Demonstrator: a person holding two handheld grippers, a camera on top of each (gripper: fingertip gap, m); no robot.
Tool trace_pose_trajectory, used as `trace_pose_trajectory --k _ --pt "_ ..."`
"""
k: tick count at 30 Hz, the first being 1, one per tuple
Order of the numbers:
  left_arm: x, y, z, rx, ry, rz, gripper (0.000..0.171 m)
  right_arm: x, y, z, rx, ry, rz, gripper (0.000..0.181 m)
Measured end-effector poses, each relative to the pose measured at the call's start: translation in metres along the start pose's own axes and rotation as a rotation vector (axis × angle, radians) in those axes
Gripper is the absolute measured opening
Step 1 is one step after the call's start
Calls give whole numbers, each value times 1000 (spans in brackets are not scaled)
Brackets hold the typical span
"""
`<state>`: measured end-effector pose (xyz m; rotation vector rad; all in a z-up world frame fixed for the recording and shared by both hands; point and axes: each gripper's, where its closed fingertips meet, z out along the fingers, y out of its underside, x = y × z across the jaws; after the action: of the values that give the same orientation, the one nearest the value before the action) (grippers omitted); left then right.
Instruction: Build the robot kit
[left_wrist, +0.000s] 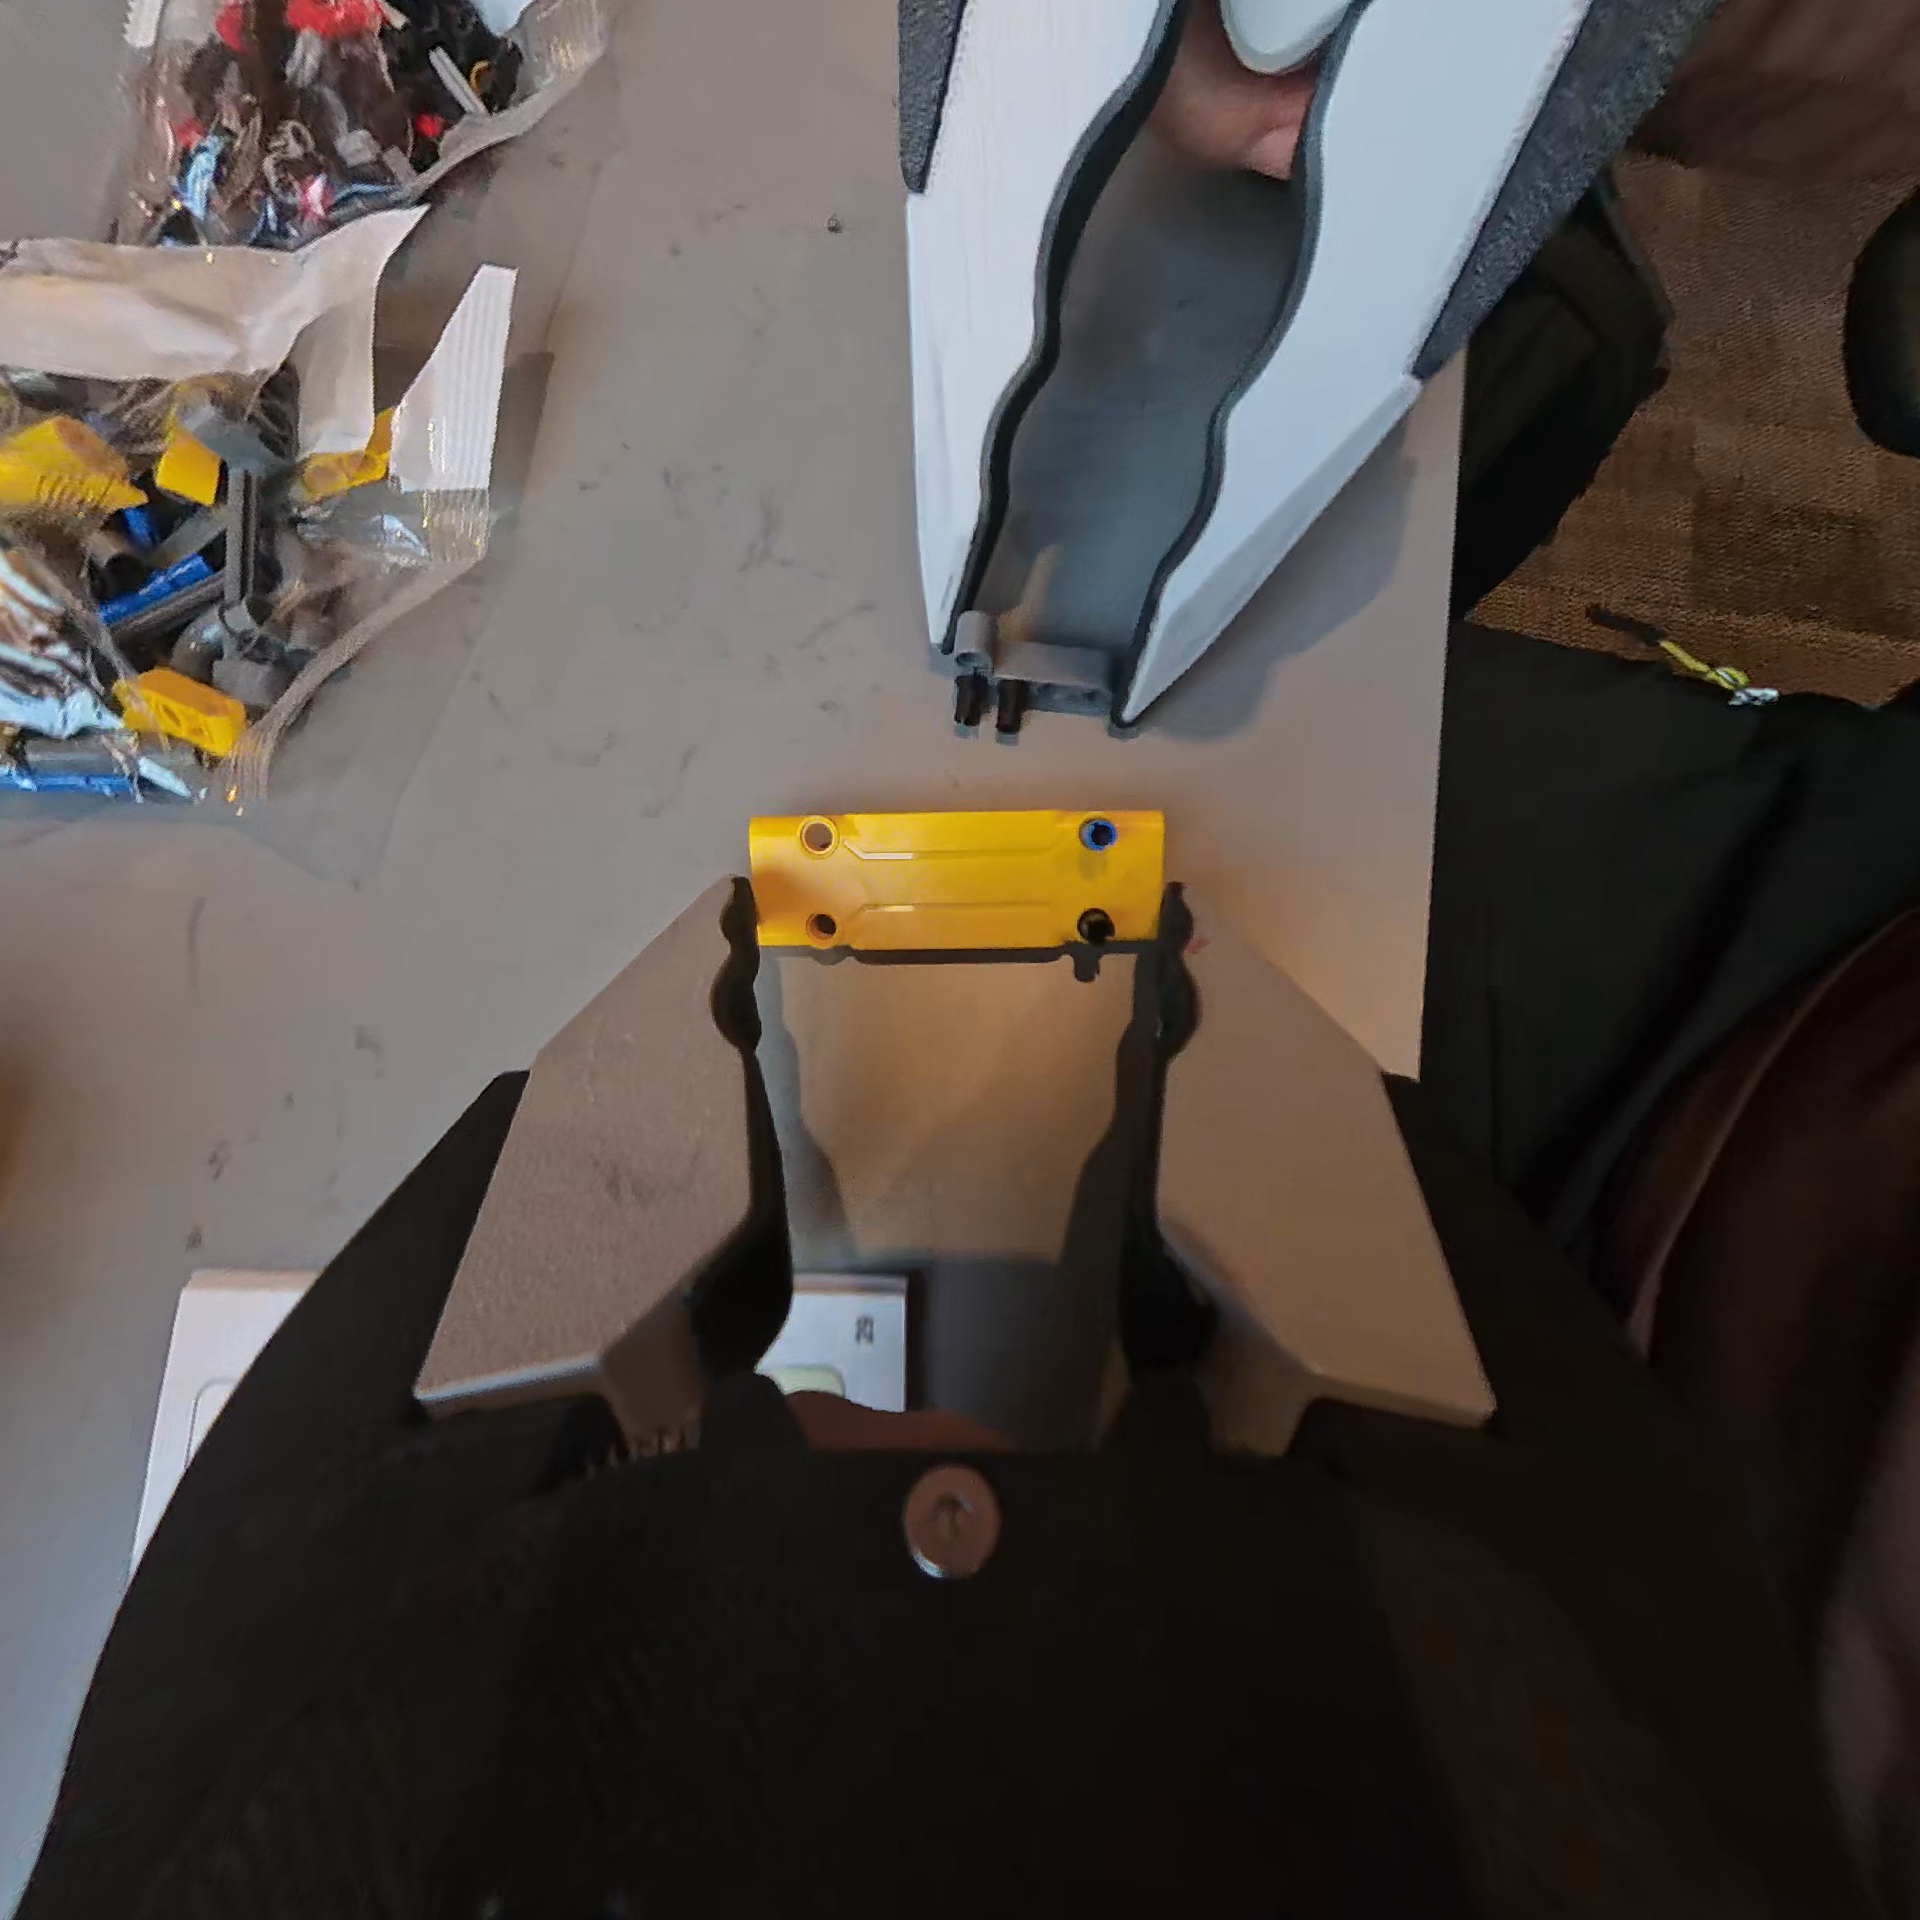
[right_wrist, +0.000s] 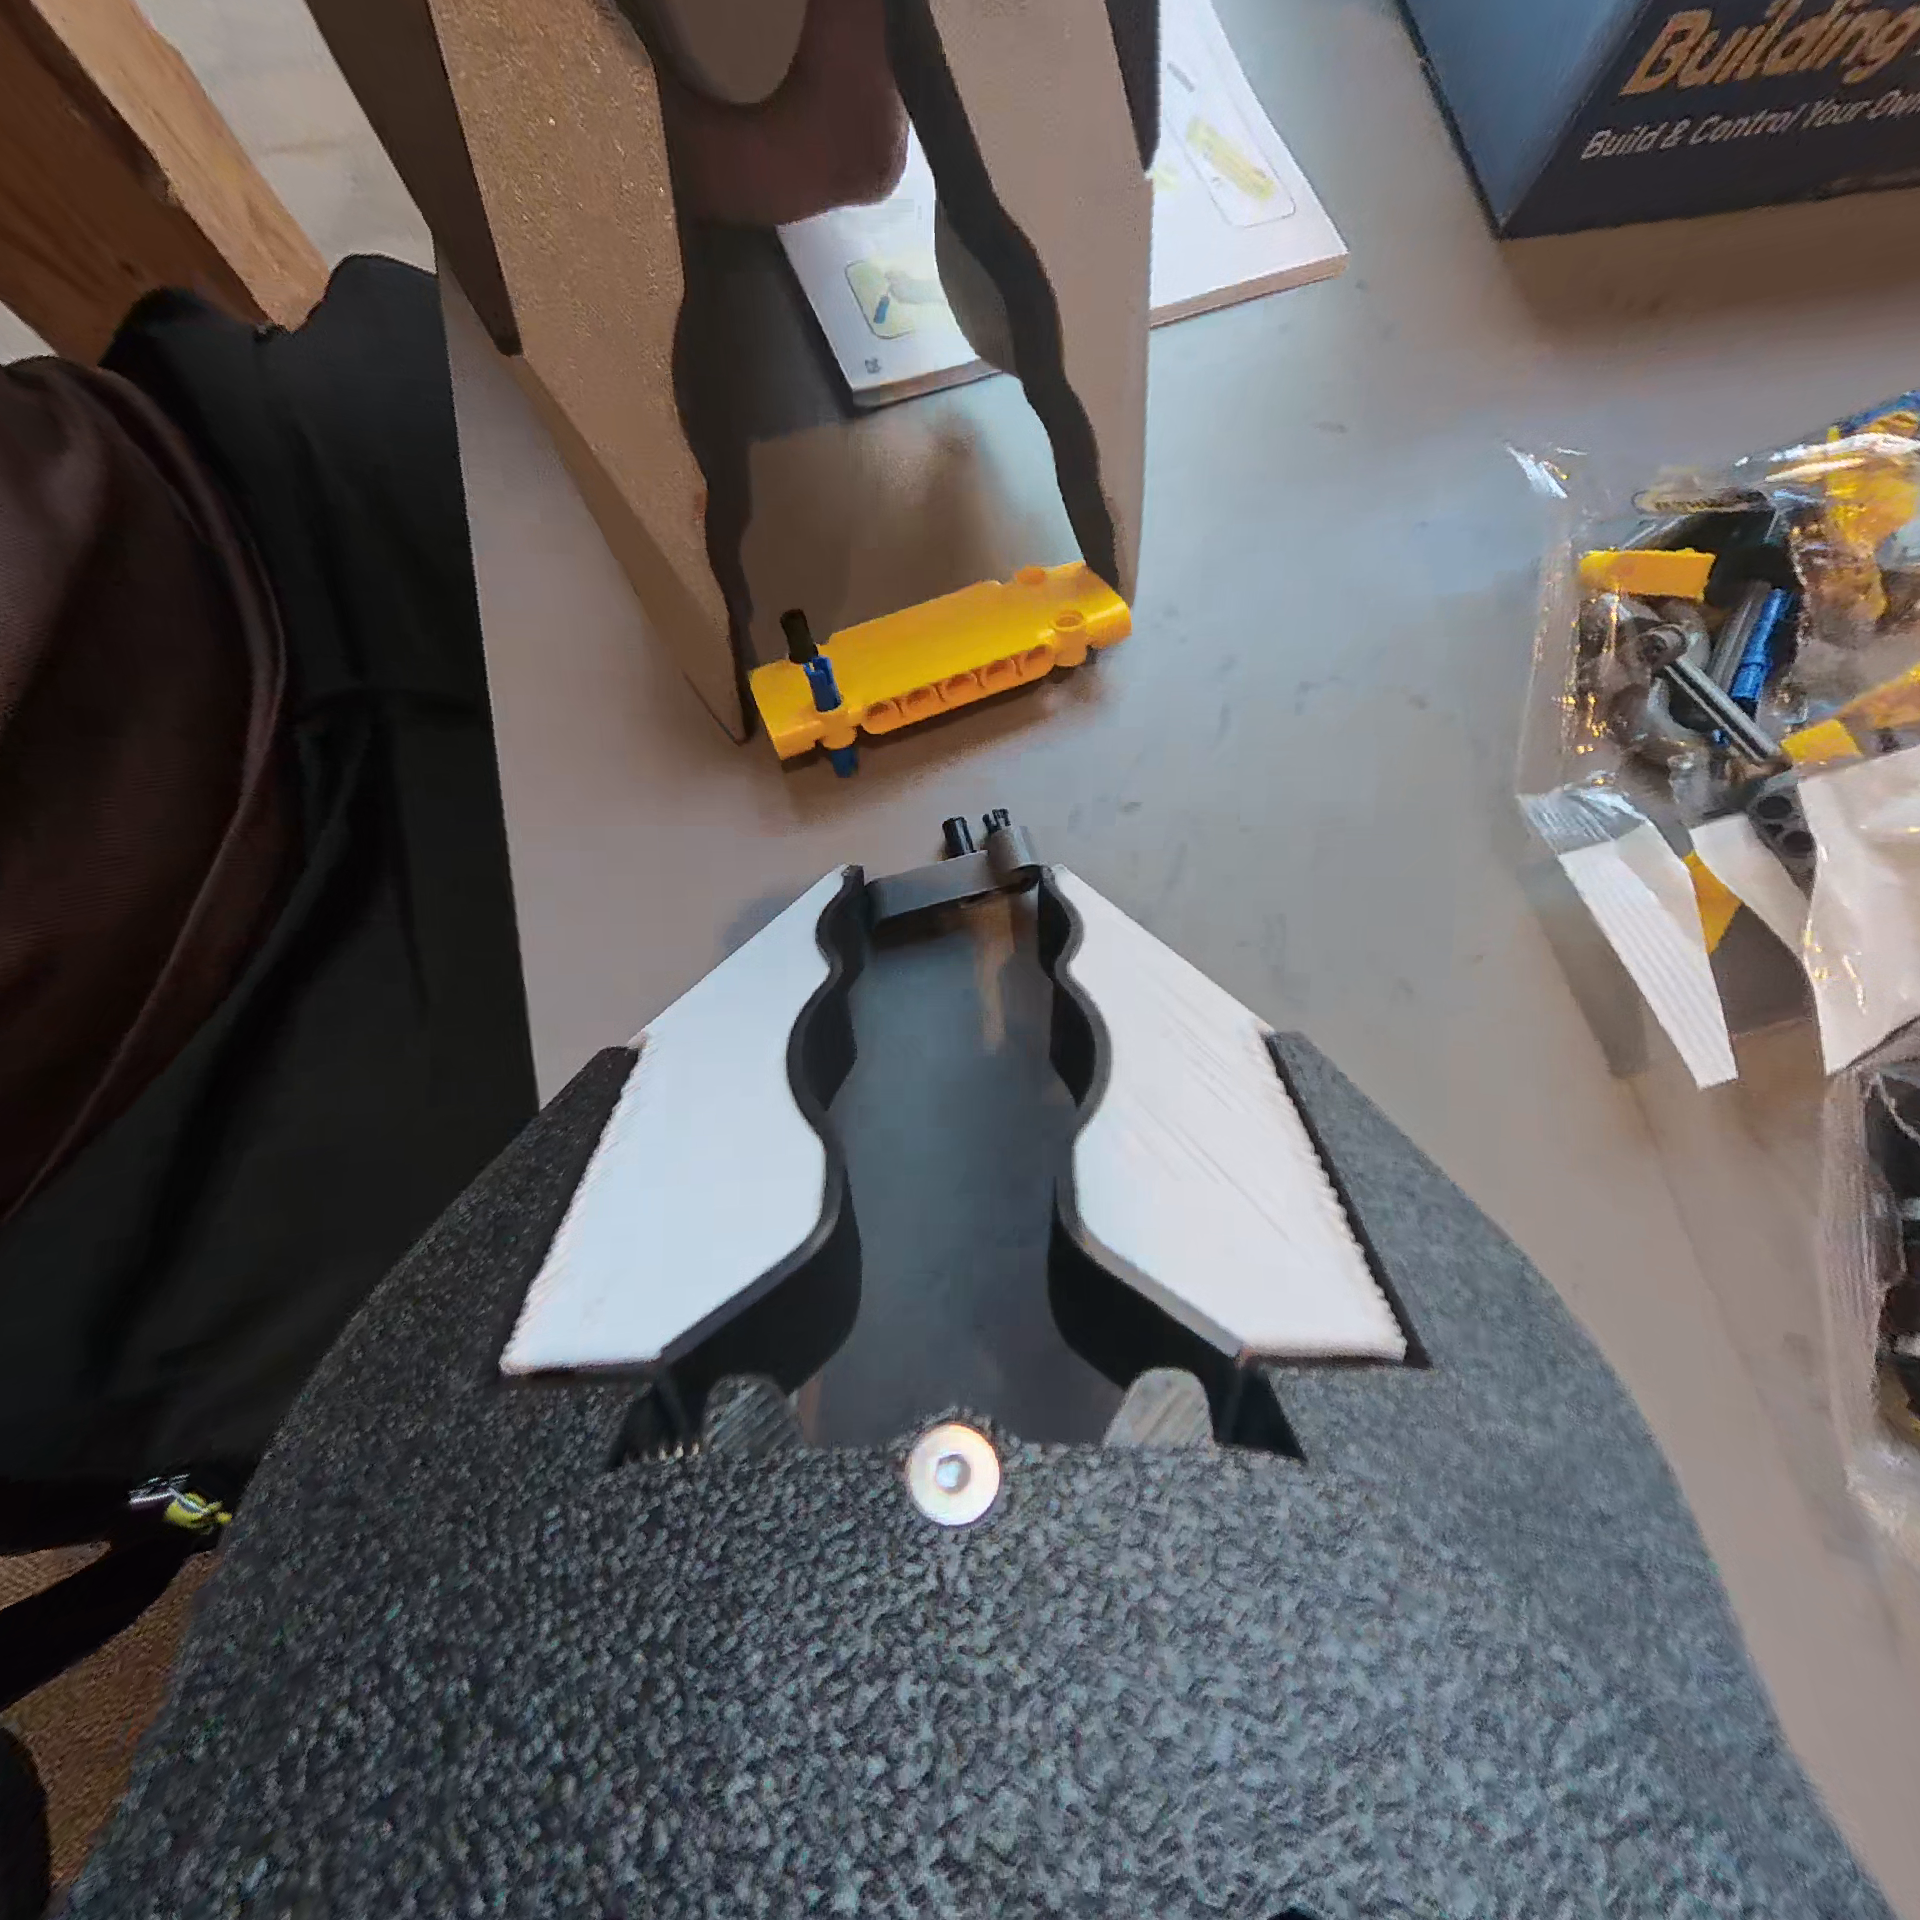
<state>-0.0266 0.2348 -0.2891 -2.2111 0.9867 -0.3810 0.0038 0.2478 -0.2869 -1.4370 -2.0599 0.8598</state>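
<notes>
My left gripper (left_wrist: 954, 914) is shut on a yellow building-toy panel (left_wrist: 956, 878), gripping it by its two short ends just above the grey table. The panel carries a blue pin (left_wrist: 1098, 832) and a black pin (left_wrist: 1096, 923) at its right end. In the right wrist view the same panel (right_wrist: 935, 660) shows with the blue pin (right_wrist: 828, 691) and the black pin (right_wrist: 798, 634) sticking through it. My right gripper (right_wrist: 951, 883) is shut on a small grey beam (right_wrist: 951, 883) with two black pins (right_wrist: 975, 829) pointing at the panel. It faces the left gripper a short gap away (left_wrist: 1039, 686).
Opened clear bags of yellow, blue and grey parts (left_wrist: 177, 582) lie on the table (left_wrist: 644, 582) left of the left gripper, and show in the right wrist view (right_wrist: 1745, 707). An instruction booklet (right_wrist: 1226, 208) and a dark blue box (right_wrist: 1704, 104) lie beyond. The table edge (left_wrist: 1439, 727) borders a person's dark clothing. The grippers' ends are close to 4 cm from one another.
</notes>
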Motion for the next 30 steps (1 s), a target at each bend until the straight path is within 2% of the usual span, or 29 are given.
trace_pose_trajectory --k 4,8,20,23,30 --pt "3 -10 8 -1 -43 -1 75 1 11 -11 -1 27 26 33" --pt "13 -17 15 43 -10 6 75 2 15 -14 -4 31 44 33" --pt "17 -14 13 47 35 43 75 3 12 -14 9 57 25 33" --pt "17 -13 12 48 43 45 75 -3 1 -14 55 32 36 33" --pt "18 -12 11 49 68 58 75 -12 -2 -9 46 16 -17 33"
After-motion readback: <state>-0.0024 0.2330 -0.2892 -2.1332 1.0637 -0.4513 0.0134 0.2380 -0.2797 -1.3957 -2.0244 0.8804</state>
